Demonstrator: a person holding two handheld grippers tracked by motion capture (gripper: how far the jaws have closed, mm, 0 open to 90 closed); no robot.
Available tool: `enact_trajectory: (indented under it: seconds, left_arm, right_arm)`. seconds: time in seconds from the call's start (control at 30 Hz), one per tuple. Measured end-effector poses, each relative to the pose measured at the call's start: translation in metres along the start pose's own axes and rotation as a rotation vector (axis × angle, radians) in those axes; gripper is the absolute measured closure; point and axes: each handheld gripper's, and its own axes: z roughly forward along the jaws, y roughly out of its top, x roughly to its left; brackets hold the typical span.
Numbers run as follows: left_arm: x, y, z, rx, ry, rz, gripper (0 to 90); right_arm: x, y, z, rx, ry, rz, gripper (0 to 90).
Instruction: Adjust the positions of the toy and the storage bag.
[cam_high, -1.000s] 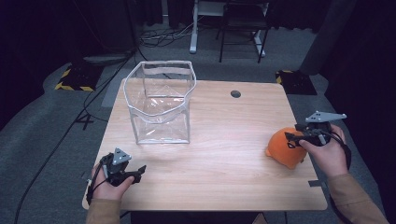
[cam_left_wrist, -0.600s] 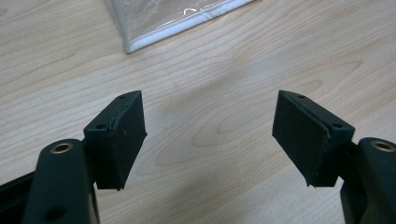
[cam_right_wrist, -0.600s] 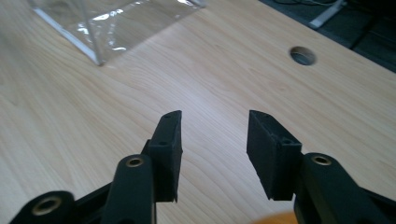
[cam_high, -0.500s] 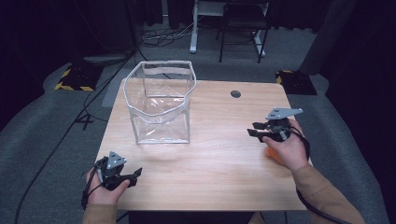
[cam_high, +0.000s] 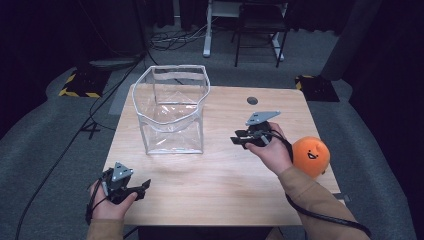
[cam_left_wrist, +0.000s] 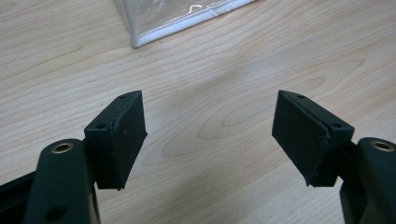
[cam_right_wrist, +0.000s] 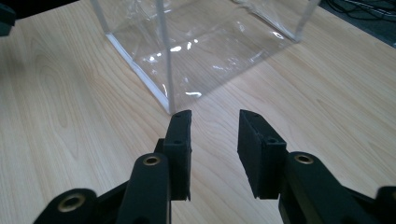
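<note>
R gripper: right gripper (cam_high: 236, 141) is above the middle of the table (cam_high: 225, 195), pointing at the clear bag (cam_high: 172, 135). Its jaws have just been closing & now leave only a small gap. Nothing is between them.
L gripper: left gripper (cam_high: 144, 188) sits low at the near left corner. Jaws are wide apart, w/ nothing in them, just bare wood below.
Toy: orange ball toy (cam_high: 311, 156) w/ a little face lies on the table near the right edge, just behind the right hand. No gripper has it.
Bag: clear soft box, top open, standing up at the far left of the table. Nothing inside, I see the wood through it.
Bag close up: in the right gripper view its near corner (cam_right_wrist: 166, 93) is right in front of the jaws.
Risk 1: the bag is thin & floppy. A push from the narrow jaws could tip it or slide it, b/c no hand holds it.
Risk 2: the toy is round & near the edge. A bump from the sleeve could roll it off.
Risk 3: the bag rim leans in, so a toy dropped from above could hit it & bounce out.
</note>
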Motion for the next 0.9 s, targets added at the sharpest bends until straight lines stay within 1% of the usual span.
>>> enact_trajectory:
  seconds: [0.07, 0.1, 0.13, 0.17, 0.23, 0.27, 0.33, 0.4, 0.47, 0.53, 0.6, 0.63, 0.7, 0.73, 0.77, 0.8, 0.9]
  left_arm:
    - [0.000, 0.001, 0.003, 0.002, -0.005, 0.000, 26.2]
    - [0.001, 0.001, 0.004, 0.006, -0.006, 0.003, 26.2]
    - [0.000, 0.002, 0.005, 0.007, -0.007, 0.005, 26.2]
    - [0.000, 0.002, 0.006, 0.010, -0.008, 0.005, 26.2]
    - [0.000, 0.003, 0.007, 0.012, -0.013, 0.012, 26.2]
    - [0.000, 0.003, 0.008, 0.010, -0.015, 0.011, 26.2]
    - [0.000, 0.003, 0.008, 0.012, -0.015, 0.009, 26.2]
    - [0.000, 0.003, 0.009, 0.015, -0.015, 0.010, 26.2]
    - [0.000, 0.002, 0.010, 0.018, -0.017, 0.009, 26.2]
    - [0.000, 0.002, 0.010, 0.021, -0.018, 0.013, 26.2]
    - [-0.001, 0.002, 0.010, 0.018, -0.016, 0.010, 26.2]
    - [0.000, 0.001, 0.009, 0.017, -0.014, 0.011, 26.2]
    - [0.000, 0.001, 0.008, 0.016, -0.014, 0.010, 26.2]
    - [0.000, 0.001, 0.008, 0.014, -0.013, 0.008, 26.2]
    - [0.000, 0.000, 0.008, 0.013, -0.012, 0.007, 26.2]
    - [0.000, 0.000, 0.008, 0.015, -0.012, 0.005, 26.2]
    - [0.000, 0.000, 0.009, 0.018, -0.018, 0.010, 26.1]
  right_arm:
    - [0.004, 0.005, 0.010, 0.000, 0.014, -0.009, 66.6]
    - [0.008, 0.010, 0.020, 0.003, 0.027, -0.017, 67.3]
    - [0.011, 0.012, 0.024, 0.004, 0.031, -0.023, 67.3]
    - [0.011, 0.012, 0.024, 0.004, 0.031, -0.023, 67.3]
    - [0.014, 0.016, 0.033, 0.008, 0.038, -0.033, 67.3]
    - [0.017, 0.020, 0.041, 0.012, 0.044, -0.037, 67.2]
    - [0.019, 0.025, 0.048, 0.015, 0.048, -0.044, 66.6]
    - [0.019, 0.027, 0.051, 0.018, 0.051, -0.042, 66.2]
    - [0.020, 0.031, 0.058, 0.037, 0.063, -0.035, 64.9]
    - [0.022, 0.034, 0.064, 0.043, 0.065, -0.036, 64.7]
    - [0.023, 0.038, 0.071, 0.044, 0.069, -0.034, 63.9]
    - [0.025, 0.041, 0.077, 0.043, 0.072, -0.033, 64.1]
    - [0.026, 0.042, 0.080, 0.043, 0.074, -0.034, 64.6]
    - [0.028, 0.044, 0.085, 0.042, 0.077, -0.033, 68.2]
    - [0.028, 0.044, 0.085, 0.042, 0.077, -0.033, 68.2]
    - [0.028, 0.045, 0.087, 0.044, 0.079, -0.034, 72.6]
    - [0.024, 0.048, 0.090, 0.047, 0.083, -0.023, 81.3]
